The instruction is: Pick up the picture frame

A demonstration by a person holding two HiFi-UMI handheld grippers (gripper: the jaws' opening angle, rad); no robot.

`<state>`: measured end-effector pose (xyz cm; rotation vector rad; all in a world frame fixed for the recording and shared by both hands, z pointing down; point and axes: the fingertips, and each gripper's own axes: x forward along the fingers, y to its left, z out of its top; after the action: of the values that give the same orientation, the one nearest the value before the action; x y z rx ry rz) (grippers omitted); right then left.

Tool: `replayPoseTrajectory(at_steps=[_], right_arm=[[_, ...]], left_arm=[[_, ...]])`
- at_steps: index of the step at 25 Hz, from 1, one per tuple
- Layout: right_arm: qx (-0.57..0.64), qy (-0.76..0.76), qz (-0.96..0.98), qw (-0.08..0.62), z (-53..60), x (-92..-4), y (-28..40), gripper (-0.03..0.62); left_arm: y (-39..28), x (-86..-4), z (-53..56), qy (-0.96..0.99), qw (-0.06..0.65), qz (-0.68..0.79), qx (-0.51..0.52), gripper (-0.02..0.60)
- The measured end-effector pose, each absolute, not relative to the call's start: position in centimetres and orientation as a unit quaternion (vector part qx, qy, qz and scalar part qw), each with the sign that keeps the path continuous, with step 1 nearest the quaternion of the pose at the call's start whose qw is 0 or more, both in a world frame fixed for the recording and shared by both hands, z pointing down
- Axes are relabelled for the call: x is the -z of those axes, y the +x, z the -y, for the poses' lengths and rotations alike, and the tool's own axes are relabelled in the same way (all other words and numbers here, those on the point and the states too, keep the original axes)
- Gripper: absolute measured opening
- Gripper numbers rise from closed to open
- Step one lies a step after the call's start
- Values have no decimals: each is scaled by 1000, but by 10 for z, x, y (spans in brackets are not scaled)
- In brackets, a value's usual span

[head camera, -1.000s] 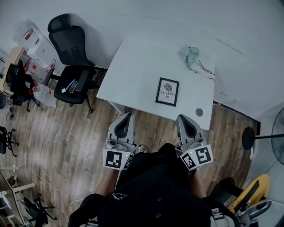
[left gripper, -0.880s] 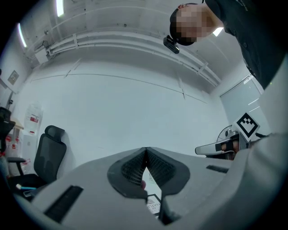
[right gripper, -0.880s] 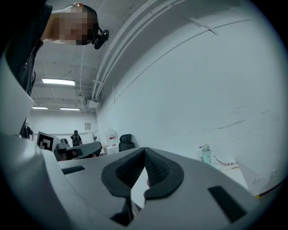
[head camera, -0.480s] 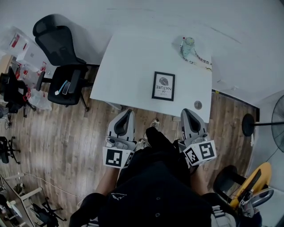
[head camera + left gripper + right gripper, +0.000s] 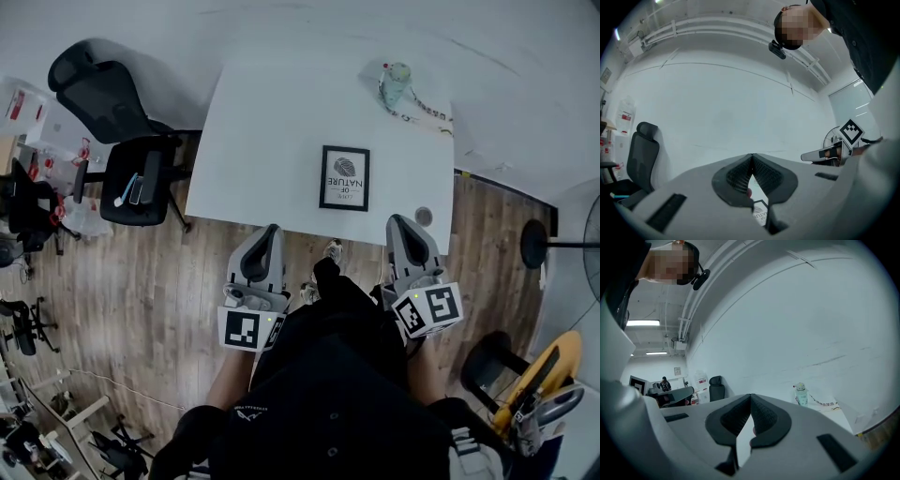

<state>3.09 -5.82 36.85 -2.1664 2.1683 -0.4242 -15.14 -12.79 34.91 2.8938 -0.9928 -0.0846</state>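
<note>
A black picture frame (image 5: 345, 178) with a white print lies flat on the white table (image 5: 272, 122), near its front edge. Both grippers hover over the wooden floor just short of that edge. My left gripper (image 5: 270, 230) is shut and empty, to the frame's lower left. My right gripper (image 5: 397, 221) is shut and empty too, to the frame's lower right. In the left gripper view a corner of the frame (image 5: 761, 213) peeks out below the closed jaws (image 5: 752, 157). The right gripper view shows its jaws (image 5: 750, 397) meeting at the tips, with nothing between them.
A pale green bottle (image 5: 395, 82) with a cord lies at the table's far right; it shows upright as the bottle (image 5: 801, 394) in the right gripper view. A black office chair (image 5: 112, 122) stands left of the table. A fan stand (image 5: 536, 246) is at the right.
Both grippers have moved forward toward the table's front edge and a little down. The table and frame now sit nearer in the head view. The jaws stayed shut.
</note>
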Motion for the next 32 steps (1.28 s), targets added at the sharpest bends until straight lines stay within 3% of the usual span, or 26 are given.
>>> replayPoseTrajectory(at_steps=[18, 32], right_arm=[[158, -712, -684, 16, 137, -386, 140, -2], [210, -706, -676, -8, 176, -424, 161, -2]], left_arm=[[-36, -363, 214, 954, 47, 295, 15, 6], [4, -385, 249, 958, 60, 282, -8, 6]])
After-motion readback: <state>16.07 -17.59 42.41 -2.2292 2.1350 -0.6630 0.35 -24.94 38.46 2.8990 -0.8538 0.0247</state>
